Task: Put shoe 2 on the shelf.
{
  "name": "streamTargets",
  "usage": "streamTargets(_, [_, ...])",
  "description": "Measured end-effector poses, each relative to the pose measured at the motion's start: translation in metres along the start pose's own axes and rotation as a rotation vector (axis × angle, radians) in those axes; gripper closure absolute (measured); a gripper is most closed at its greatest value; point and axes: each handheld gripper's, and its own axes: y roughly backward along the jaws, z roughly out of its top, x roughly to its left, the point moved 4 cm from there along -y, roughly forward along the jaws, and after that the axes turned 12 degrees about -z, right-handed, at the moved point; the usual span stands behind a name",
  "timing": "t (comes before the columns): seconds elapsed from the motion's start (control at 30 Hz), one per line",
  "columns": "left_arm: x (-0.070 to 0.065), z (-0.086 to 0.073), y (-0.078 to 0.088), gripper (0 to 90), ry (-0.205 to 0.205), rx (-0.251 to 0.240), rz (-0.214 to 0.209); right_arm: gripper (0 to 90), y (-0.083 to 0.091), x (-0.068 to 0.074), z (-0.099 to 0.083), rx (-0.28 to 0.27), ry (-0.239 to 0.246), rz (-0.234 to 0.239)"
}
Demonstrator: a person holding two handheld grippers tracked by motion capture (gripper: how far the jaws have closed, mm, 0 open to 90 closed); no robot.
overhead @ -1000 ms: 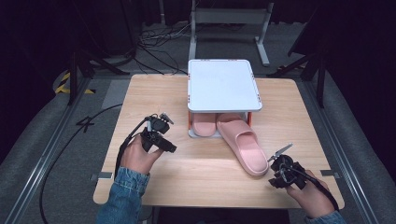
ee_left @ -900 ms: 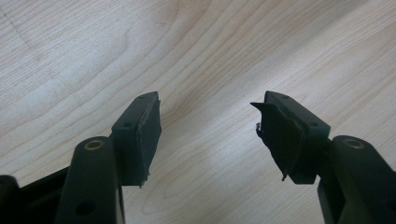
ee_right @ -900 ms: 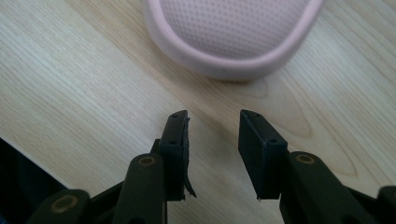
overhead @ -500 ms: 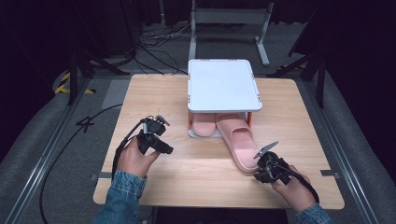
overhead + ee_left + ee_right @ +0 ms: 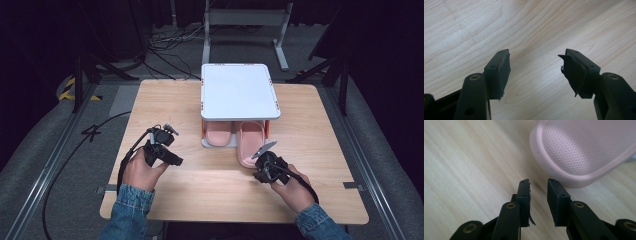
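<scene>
Two pink slippers lie side by side under a white-topped rack [image 5: 238,91] with orange legs. The left slipper [image 5: 220,134] is mostly tucked under it. The right slipper [image 5: 251,145] sticks out toward me, its dotted heel [image 5: 584,152] just ahead and right of my right gripper [image 5: 538,186]. That gripper [image 5: 259,170] sits low over the wood by the heel. Its jaws have just been closing and stand a narrow gap apart with nothing between them. My left gripper [image 5: 175,159] hovers over bare wood to the left, jaws [image 5: 535,67] open wide and empty.
The wooden table [image 5: 165,100] carries the rack at its far middle. Black cables trail off the left edge to the floor. A grey metal stand [image 5: 245,20] is behind the table, with dark floor all round.
The right slipper has swung from a slant to lie straight beside the other, further under the rack. My right hand moved left along the table. The left hand stayed put.
</scene>
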Motion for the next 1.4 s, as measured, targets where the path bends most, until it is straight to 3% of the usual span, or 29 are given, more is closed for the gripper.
streamTargets(0.2, [0.001,0.000,-0.001,39.0,0.000,0.001,0.000,74.1,-0.013,-0.018,0.014,-0.009,-0.046,-0.011])
streamTargets(0.3, [0.002,0.000,-0.002,39.1,0.001,0.004,0.000,75.6,-0.018,-0.022,0.021,-0.028,-0.057,0.015])
streamTargets(0.4, [0.001,-0.001,-0.003,39.1,0.014,-0.001,-0.012,74.8,-0.024,-0.027,0.029,-0.028,-0.056,-0.032])
streamTargets(0.7, [0.003,-0.002,-0.003,39.2,0.022,-0.003,-0.014,75.1,-0.038,-0.044,0.041,-0.035,-0.100,-0.063])
streamTargets(0.87, [0.004,-0.002,-0.003,39.2,0.022,-0.005,-0.010,79.2,-0.042,-0.047,0.044,-0.053,-0.132,-0.029])
streamTargets(0.97, [0.003,-0.002,-0.003,39.1,0.020,-0.004,-0.012,76.3,-0.041,-0.044,0.046,-0.060,-0.117,-0.027])
streamTargets(1.1, [0.004,-0.002,-0.002,39.2,0.005,-0.003,0.001,69.2,-0.034,-0.042,0.044,-0.068,-0.109,-0.022])
streamTargets(1.23, [0.004,-0.005,-0.001,39.2,0.017,-0.015,-0.010,65.8,-0.017,-0.045,0.038,-0.092,-0.113,-0.011])
streamTargets(1.4, [0.004,-0.009,0.003,39.2,0.000,-0.024,0.004,60.0,0.015,-0.062,0.022,-0.139,-0.142,-0.011])
